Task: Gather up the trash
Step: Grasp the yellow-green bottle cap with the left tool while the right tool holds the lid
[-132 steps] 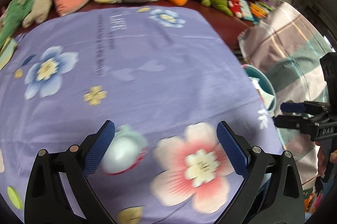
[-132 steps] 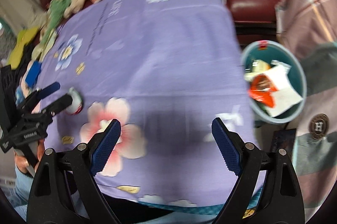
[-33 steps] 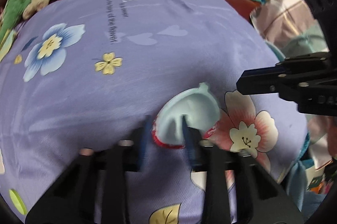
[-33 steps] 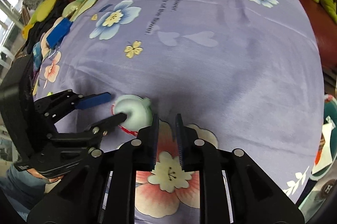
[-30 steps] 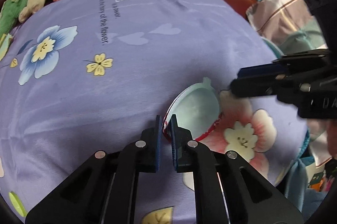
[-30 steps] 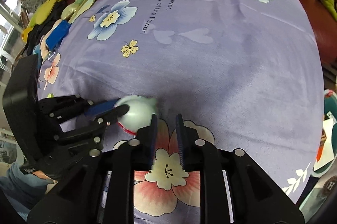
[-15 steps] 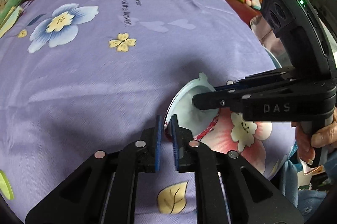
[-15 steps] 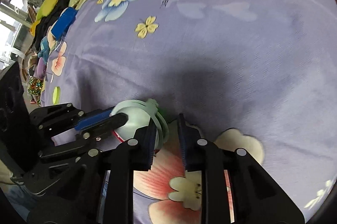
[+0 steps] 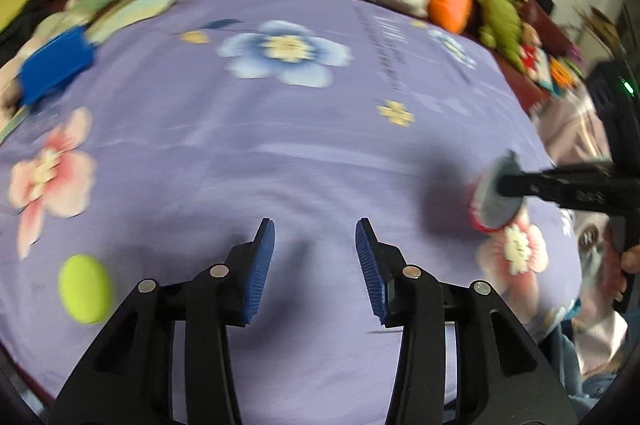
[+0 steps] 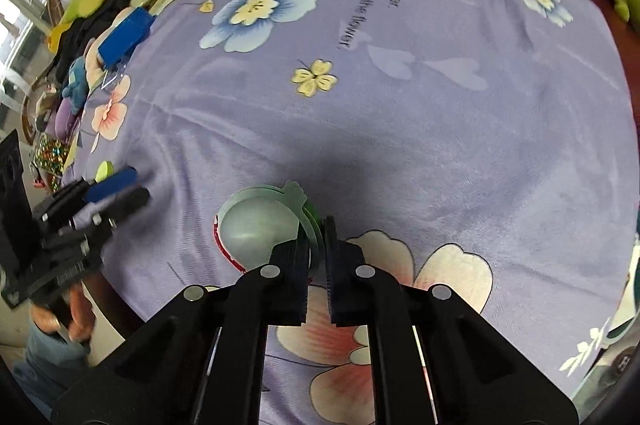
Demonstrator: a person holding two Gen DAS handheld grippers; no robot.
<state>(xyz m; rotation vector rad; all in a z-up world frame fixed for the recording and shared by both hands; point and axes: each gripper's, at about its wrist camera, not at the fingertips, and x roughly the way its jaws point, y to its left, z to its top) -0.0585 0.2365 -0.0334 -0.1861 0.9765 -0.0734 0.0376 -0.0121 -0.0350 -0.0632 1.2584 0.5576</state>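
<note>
Pinching cup lid [image 10: 260,225], right hand-held gripper [image 10: 316,237]

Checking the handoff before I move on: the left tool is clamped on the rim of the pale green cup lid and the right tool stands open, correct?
No, the tools are swapped. The right tool is shut on the rim of the pale green cup lid, as the right wrist view shows. The left tool stands open with nothing between its pads; its jaws have just been opening.
</note>
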